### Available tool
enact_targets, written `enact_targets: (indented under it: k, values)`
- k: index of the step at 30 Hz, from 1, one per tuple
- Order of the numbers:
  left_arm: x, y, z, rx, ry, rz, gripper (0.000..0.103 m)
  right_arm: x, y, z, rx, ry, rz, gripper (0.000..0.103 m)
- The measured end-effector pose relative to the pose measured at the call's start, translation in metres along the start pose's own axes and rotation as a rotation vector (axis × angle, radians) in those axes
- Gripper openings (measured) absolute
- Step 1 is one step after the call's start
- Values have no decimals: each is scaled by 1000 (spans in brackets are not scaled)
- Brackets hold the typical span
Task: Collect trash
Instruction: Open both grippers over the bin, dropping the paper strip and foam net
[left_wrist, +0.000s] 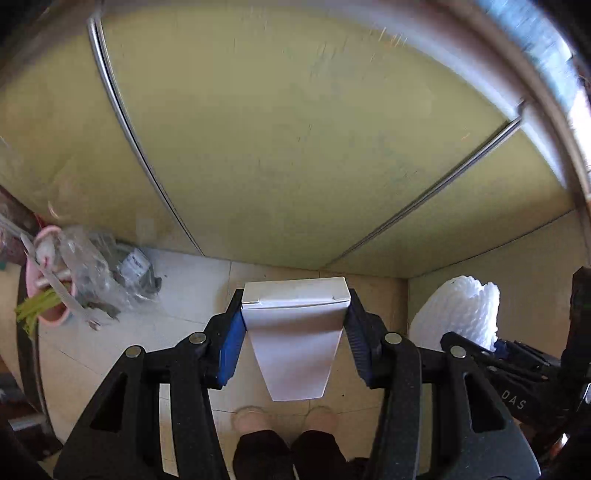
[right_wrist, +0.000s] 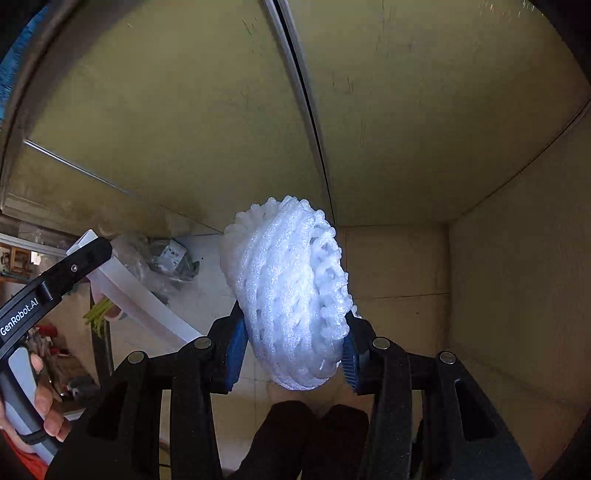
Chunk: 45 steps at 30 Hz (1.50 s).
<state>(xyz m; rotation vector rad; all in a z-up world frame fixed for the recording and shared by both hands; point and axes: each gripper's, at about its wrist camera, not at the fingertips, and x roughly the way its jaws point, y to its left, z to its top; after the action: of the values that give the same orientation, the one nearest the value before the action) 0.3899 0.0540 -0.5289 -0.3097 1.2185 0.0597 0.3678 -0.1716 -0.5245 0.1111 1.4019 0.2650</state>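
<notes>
Left gripper (left_wrist: 295, 332) pinches a white carton (left_wrist: 295, 332) between its blue pads. Right gripper (right_wrist: 293, 332) pinches a white foam net (right_wrist: 291, 295); both point down toward the tiled floor (left_wrist: 177, 295).

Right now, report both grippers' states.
Left gripper: closed on the white cardboard box.
Right gripper: closed on the white foam net.

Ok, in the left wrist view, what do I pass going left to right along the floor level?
Pink basket with green strips → clear plastic bags → white box held in the left tongs → white foam net held in the right tongs.
</notes>
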Motion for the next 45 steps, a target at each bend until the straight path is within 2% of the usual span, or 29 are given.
enact_targets:
  k: [3,12,19,21,25,30,32,34,38,41,45]
  values:
    - [52,10,-15,-37,11,-29,50,54,-15,-6,33,22,26,40]
    - [196,37,-52,-54,31,-7,50,198,-43,-27,68,88,65,40]
    - [277,60,-75,-137,90,-50,50,265,-50,-37,45,135,111,41]
    - [292,63,-81,-146,111,-46,50,277,-46,-40,2,158,118,41]
    - [296,68,-82,-142,85,-63,50,293,-34,-47,-129,167,78,44]
    - [300,68,-79,-105,104,-50,51,299,-35,-52,-198,188,64,50]
    - [300,67,-78,-90,116,-50,51,302,-31,-52,-196,189,56,57]
    - [298,59,-80,-81,123,-55,51,300,-30,-51,-187,188,59,60]
    - [288,54,-82,-59,87,-42,51,301,-33,-45,-162,187,62,61]
    - [278,49,-83,-39,58,-27,46,292,-38,-44,-144,182,63,61]
    - [279,47,-84,-22,99,-31,46,272,-45,-42,-117,167,60,61]
